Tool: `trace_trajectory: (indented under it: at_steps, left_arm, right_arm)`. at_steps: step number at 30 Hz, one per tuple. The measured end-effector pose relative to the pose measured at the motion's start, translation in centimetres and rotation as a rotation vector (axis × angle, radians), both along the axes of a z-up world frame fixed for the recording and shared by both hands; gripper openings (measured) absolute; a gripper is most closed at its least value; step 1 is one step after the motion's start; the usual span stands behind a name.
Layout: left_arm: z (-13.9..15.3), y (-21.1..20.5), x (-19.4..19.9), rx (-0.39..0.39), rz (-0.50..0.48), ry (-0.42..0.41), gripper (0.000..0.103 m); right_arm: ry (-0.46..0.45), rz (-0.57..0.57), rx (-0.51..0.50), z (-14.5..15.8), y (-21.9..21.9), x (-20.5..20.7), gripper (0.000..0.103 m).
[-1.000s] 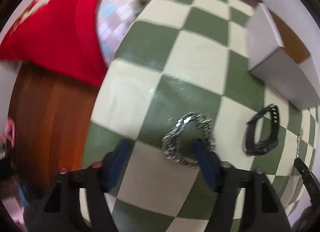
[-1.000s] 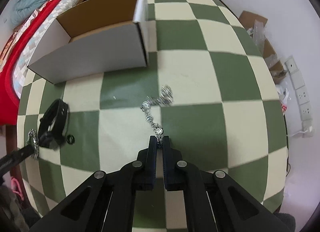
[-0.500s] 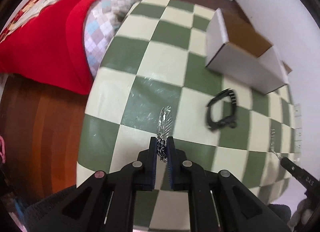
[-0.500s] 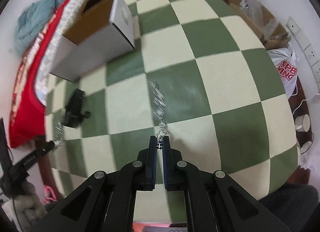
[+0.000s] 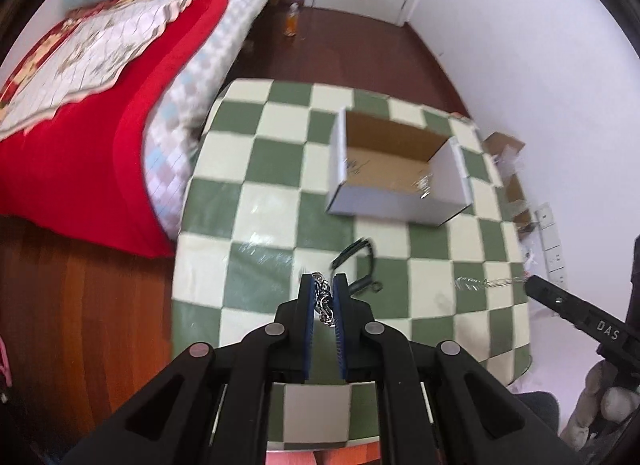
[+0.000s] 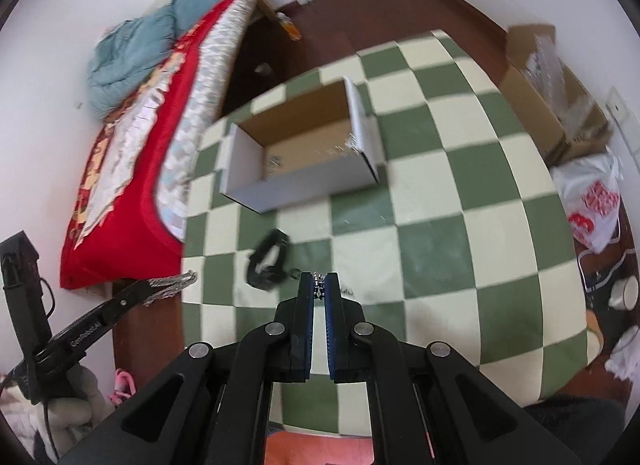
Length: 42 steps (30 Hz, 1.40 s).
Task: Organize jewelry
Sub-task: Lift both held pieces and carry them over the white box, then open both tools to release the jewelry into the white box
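Bedroom; red-quilted bed [image 5: 80,137] beside a green-and-cream checked worktop [image 5: 256,201].

Left tongs [image 5: 324,301] — clamped on a heavy silver chain [image 5: 323,299], lifted clear of the worktop. Right tongs [image 6: 318,293] — clamped on a finer silver chain [image 6: 319,289], also raised.

Black watch [image 6: 268,261] lies on the worktop, near the box.

Risk, as I judge it: each chain dangles from a small bite, so a swing could slip it out or snag it on the box wall.

Cardboard box [image 5: 396,169] — open; a small glinting item sits in one corner, identity unclear.
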<state>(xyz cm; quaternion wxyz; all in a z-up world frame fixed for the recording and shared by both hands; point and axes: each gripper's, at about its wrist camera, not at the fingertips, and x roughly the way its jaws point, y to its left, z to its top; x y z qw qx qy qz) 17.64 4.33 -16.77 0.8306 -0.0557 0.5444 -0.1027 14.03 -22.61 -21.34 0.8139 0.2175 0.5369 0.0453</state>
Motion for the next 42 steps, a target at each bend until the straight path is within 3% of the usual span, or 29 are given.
trace_trajectory:
  at_steps: [11, 17, 27, 32, 42]
  left_arm:
    - [5.3, -4.9, 6.7, -0.009, -0.131, -0.111, 0.006]
    - [4.2, -6.4, 11.4, 0.015, -0.114, -0.099, 0.006]
    - [-0.9, -8.7, 16.2, -0.007, -0.083, 0.043, 0.006]
    - [-3.9, -8.9, 17.7, -0.057, -0.053, 0.138, 0.006]
    - [-6.2, -8.3, 18.9, -0.103, 0.026, 0.245, 0.009]
  right_arm:
    - [-0.114, 0.085, -0.028, 6.3, 1.5, 6.0, 0.005]
    - [-0.111, 0.121, -0.047, 7.2, 1.6, 11.8, 0.005]
    - [0.000, 0.180, -0.089, 3.4, 1.4, 20.5, 0.005]
    - [0.055, 0.188, -0.078, 0.5, 1.1, 23.2, 0.005]
    - [0.167, 0.219, -0.067, -3.4, 1.8, 27.0, 0.006]
